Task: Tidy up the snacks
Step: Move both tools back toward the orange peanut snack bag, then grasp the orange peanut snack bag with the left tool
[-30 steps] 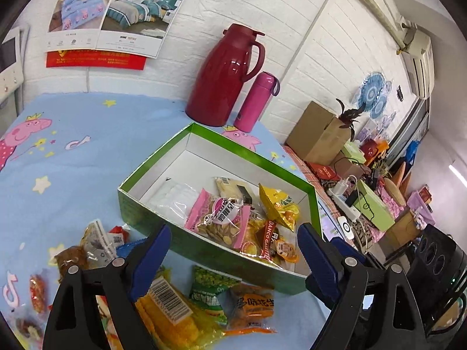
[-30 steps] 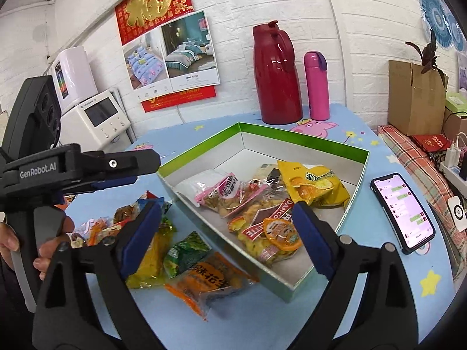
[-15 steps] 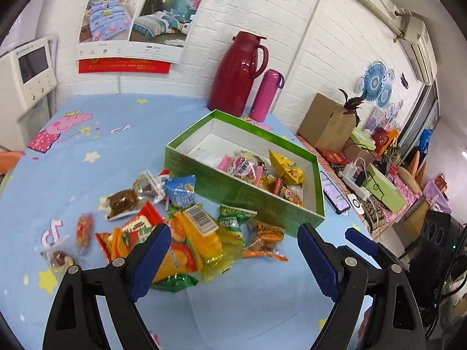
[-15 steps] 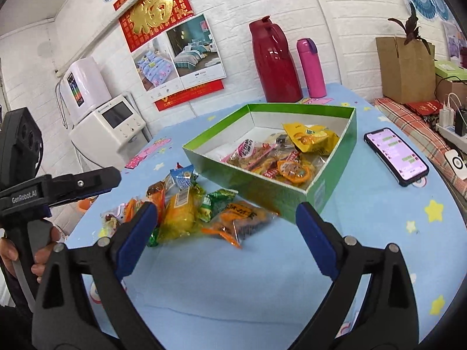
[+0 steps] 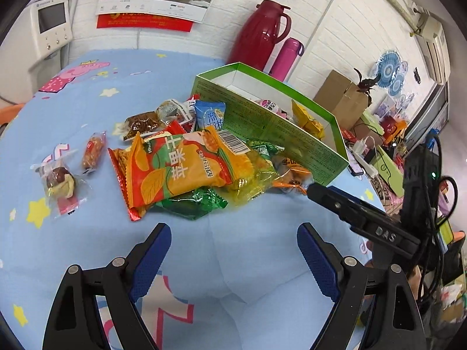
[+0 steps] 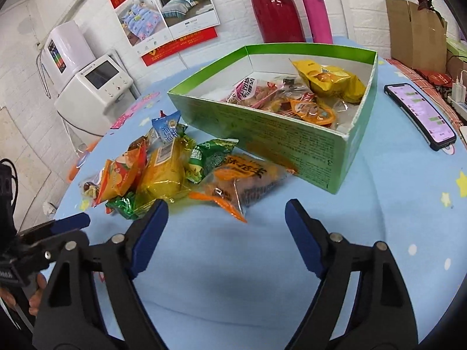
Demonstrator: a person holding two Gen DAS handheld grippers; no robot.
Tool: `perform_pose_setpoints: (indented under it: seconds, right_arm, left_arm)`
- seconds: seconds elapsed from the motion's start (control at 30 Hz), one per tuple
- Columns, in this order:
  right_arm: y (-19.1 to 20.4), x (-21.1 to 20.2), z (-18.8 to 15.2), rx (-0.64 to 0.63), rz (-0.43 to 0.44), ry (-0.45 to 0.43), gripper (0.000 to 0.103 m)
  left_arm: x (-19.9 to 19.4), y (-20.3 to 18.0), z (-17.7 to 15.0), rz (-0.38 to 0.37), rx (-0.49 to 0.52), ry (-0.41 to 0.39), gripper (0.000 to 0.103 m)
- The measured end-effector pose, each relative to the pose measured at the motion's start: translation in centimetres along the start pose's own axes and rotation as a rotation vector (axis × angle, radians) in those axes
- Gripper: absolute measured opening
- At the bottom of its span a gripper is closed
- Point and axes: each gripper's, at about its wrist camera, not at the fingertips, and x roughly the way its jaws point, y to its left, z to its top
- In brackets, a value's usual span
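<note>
Snack packets lay heaped on my blue cartoon-print tablecloth [image 5: 239,262], just outside the long wall of the green cardboard box [image 6: 280,137]. My left claw [image 5: 233,248] hung released over bare cloth near the front edge of the tabletop, its blue pads spread wide and holding nothing. My right claw [image 6: 226,224] was likewise spread and empty, its tips just short of the clear orange-printed packet [image 6: 242,178] that leaned against the box wall. Topmost in the heap was a large orange-and-red foil bag [image 5: 178,169], with a green foil packet [image 5: 192,201] partly under it and a yellow cellophane pack [image 6: 166,172] beside. Two small wrapped sweets [image 5: 61,180] sat apart toward the left edge. Inside the box lay a yellow bag [image 6: 329,80] and several more packets, though I could not make out how many. A dark smartphone [image 6: 420,113] rested near the right edge.
</note>
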Motion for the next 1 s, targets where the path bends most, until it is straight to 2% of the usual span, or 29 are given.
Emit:
perform_pose_setpoints:
  seconds: [0.1, 0.13, 0.2, 0.23, 0.27, 0.37, 0.5, 0.7, 0.83, 0.9, 1.0]
  right_arm:
    - [0.0, 1.9, 1.1, -0.005, -0.024, 0.031, 0.078]
    - [-0.2, 2.5, 1.4, 0.001, -0.032, 0.042, 0.073]
    - [-0.8, 3.4, 1.5, 0.016, -0.050, 0.066, 0.050]
    - [-1.0, 3.4, 1.4, 0.021, -0.009, 0.068, 0.041]
    - [-1.0, 3.1, 1.2, 0.017, -0.005, 0.068, 0.039]
    - [-0.8, 1.9, 0.3, -0.032, -0.024, 0.069, 0.038]
    - [-1.1, -0.1, -1.8, -0.046, 0.016, 0.073, 0.038]
    - [-2.2, -3.3, -4.3, -0.019, 0.003, 0.050, 0.043]
    - [-2.7, -4.7, -4.8, -0.022, -0.033, 0.024, 0.051]
    - [-3.0, -4.8, -5.0, -0.016, -0.052, 0.023, 0.051]
    - [-3.5, -4.9, -5.0, 0.005, -0.026, 0.019, 0.051]
  left_arm:
    - [0.0, -0.2, 0.0, -0.006, 0.017, -0.003, 0.090]
    - [0.0, -0.2, 0.0, -0.010, 0.020, -0.004, 0.090]
    - [0.1, -0.5, 0.0, -0.022, 0.029, 0.000, 0.087]
    - [0.1, -0.6, 0.0, -0.027, 0.036, 0.005, 0.086]
    - [0.3, -0.8, 0.1, -0.033, 0.043, 0.010, 0.082]
    - [0.8, -1.6, 0.5, -0.057, 0.061, 0.027, 0.081]
    - [1.9, -3.1, 0.7, -0.110, 0.096, 0.060, 0.067]
    - [5.3, -6.0, 0.7, -0.210, 0.127, 0.164, 0.054]
    - [7.8, -7.5, 0.6, -0.247, 0.120, 0.228, 0.054]
    - [8.3, -7.8, 0.7, -0.248, 0.115, 0.238, 0.054]
    - [8.5, -7.5, 0.7, -0.245, 0.103, 0.248, 0.054]
